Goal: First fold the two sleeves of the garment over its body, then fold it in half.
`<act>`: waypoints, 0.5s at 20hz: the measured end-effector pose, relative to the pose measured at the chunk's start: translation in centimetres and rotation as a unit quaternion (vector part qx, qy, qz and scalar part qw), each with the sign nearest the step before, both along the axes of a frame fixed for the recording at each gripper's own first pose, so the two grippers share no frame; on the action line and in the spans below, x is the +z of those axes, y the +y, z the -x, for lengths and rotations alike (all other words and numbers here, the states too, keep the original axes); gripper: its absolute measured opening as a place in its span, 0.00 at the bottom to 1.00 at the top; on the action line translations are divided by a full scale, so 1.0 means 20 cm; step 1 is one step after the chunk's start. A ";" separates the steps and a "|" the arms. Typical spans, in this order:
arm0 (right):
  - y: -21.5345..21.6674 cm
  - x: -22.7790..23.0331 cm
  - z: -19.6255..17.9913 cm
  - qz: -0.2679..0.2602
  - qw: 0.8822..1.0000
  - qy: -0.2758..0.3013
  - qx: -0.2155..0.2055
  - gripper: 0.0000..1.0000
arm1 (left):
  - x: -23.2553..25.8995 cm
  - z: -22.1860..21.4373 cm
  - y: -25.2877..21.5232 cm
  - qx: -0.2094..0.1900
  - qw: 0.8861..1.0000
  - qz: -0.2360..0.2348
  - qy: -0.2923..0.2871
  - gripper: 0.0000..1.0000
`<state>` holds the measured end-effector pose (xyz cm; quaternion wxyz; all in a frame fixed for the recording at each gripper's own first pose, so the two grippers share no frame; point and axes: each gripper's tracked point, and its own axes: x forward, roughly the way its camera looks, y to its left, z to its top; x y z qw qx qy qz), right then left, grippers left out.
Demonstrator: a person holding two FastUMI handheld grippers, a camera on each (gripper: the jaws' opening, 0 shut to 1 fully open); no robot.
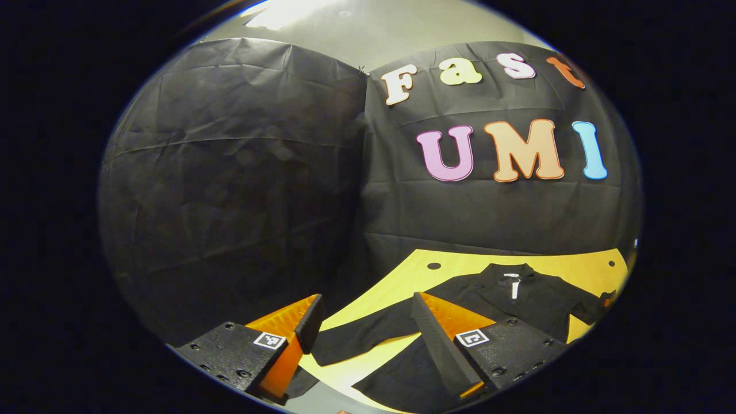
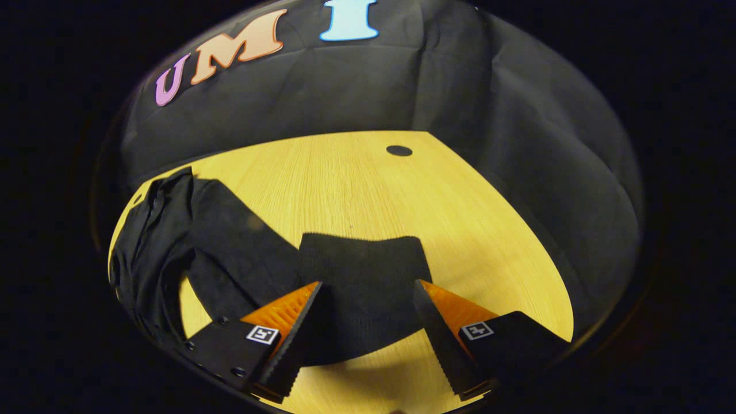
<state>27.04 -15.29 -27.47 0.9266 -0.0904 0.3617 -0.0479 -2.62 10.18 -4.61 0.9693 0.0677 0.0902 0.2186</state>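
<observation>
My right hand-held gripper (image 2: 365,319) hovers, jaws spread wide, empty, directly over a sleeve cuff (image 2: 363,276). That sleeve runs toward ten o'clock to the black garment (image 2: 152,241) spread on the wooden desk (image 2: 368,184). My left hand-held gripper (image 1: 363,330) is open too, the other sleeve (image 1: 368,339) crossing beneath it toward two o'clock.

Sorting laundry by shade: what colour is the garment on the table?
Black, plain. The garment shows best in the left gripper view, spread on the yellow wooden table.
</observation>
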 end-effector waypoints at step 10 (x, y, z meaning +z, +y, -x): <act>0.13 -0.07 -0.04 -0.031 0.999 0.003 0.029 0.56 | 0.00 -0.03 -0.07 -0.023 1.000 0.003 -0.001 0.94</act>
